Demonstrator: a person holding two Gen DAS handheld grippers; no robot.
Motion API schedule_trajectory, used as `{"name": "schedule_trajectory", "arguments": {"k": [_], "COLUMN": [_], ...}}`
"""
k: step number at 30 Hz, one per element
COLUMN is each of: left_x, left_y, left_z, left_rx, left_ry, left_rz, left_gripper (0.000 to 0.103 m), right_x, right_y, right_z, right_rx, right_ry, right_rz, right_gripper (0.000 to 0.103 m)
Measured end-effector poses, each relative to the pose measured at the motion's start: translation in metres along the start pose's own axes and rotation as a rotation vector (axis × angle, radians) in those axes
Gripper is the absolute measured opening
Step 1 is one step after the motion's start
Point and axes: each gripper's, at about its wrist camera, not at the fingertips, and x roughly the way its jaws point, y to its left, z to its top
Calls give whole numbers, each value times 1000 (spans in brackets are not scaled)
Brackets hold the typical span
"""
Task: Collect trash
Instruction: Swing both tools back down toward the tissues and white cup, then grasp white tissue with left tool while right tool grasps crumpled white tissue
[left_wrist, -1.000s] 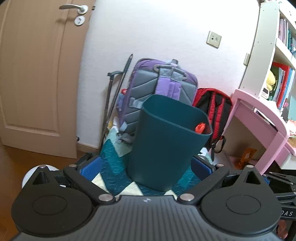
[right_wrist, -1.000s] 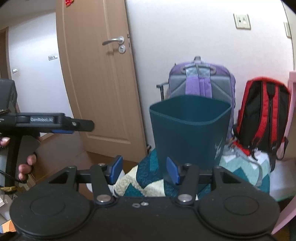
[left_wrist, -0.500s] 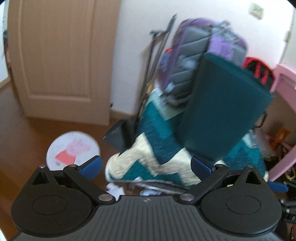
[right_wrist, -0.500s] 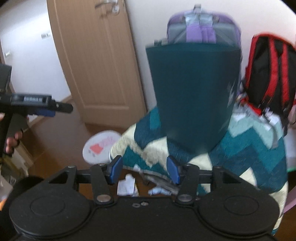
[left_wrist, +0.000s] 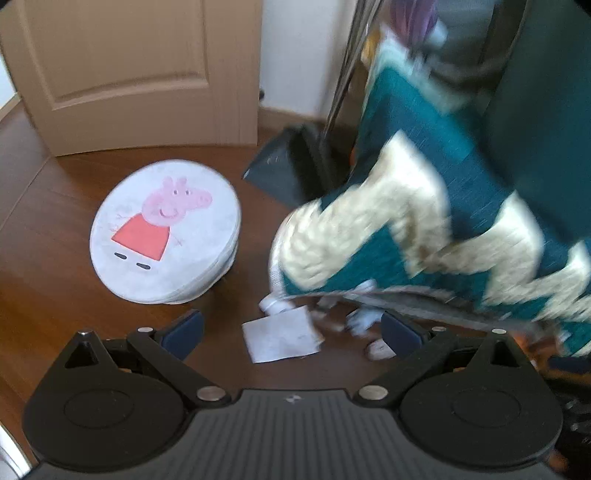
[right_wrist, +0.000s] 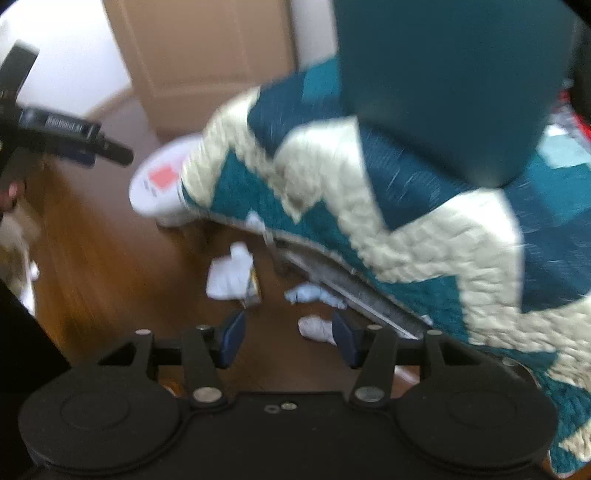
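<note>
Fisheye wrist views over a brown wooden floor (left_wrist: 55, 288). In the left wrist view, a round cushion (left_wrist: 162, 232) printed with a cartoon pig is seen at 10 o'clock, and a flat white paper scrap (left_wrist: 280, 338) lies at centre between the widely spread, empty jaws of the left gripper (left_wrist: 291, 332); crumpled white tissues (left_wrist: 364, 319) are scattered at 2 o'clock of the scrap, just under the hem of a teal-and-cream quilt (left_wrist: 424, 236). A dark dustpan (left_wrist: 284, 173) is set at 12 o'clock, and the teal trash bin (left_wrist: 546, 122) is cut off at the upper right. In the right wrist view, the left gripper's dark body is seen at 9 o'clock; a crumpled white wad (right_wrist: 231, 277) lies at 11 o'clock of the right gripper (right_wrist: 288, 338), a bluish tissue (right_wrist: 314, 295) at 12 o'clock, and a small tissue (right_wrist: 317, 328) close to its right pad. The jaws there are likewise held apart around nothing. A risk is judged that the quilt hem is pinched together with a tissue, since the trash lies close beside it; the flat scrap may also slide on the smooth floor instead of being lifted. Both views are motion-blurred, so the count of tissues is uncertain, whatever lies beneath the quilt is hidden, and the bin's opening is out of frame.
</note>
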Motion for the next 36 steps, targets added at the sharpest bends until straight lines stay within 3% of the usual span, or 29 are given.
{"name": "schedule_trajectory", "arguments": {"k": [3, 8, 12, 18, 22, 29, 32, 34, 36], "left_x": [50, 126, 172, 230, 262, 298, 308, 317, 325], "left_y": [12, 36, 44, 42, 37, 8, 1, -2, -4], "left_z": [-6, -21, -34, -56, -67, -95, -102, -102, -101], "left_rx": [25, -39, -64, 15, 107, 468, 561, 590, 620], "left_ry": [69, 192, 222, 250, 265, 242, 228, 221, 228], "left_rz": [44, 28, 7, -16, -37, -24, -8, -1, -7], "left_gripper": [103, 102, 102, 102, 102, 100, 99, 96, 84], "right_x": [48, 120, 174, 235, 269, 312, 324, 331, 334], "right_y": [2, 4, 3, 2, -2, -1, -3, -5, -5], "right_z": [-2, -3, -4, -9, -11, -16, -15, -15, -17], "right_rx": [-58, -142, -206, -301, -320, -367, -366, -366, -375], "right_ry": [73, 176, 244, 317, 351, 381, 381, 390, 398], "right_rz": [-4, -7, 0, 7, 4, -11, -21, -22, -25], "right_gripper": [52, 52, 51, 51, 51, 51, 51, 51, 51]}}
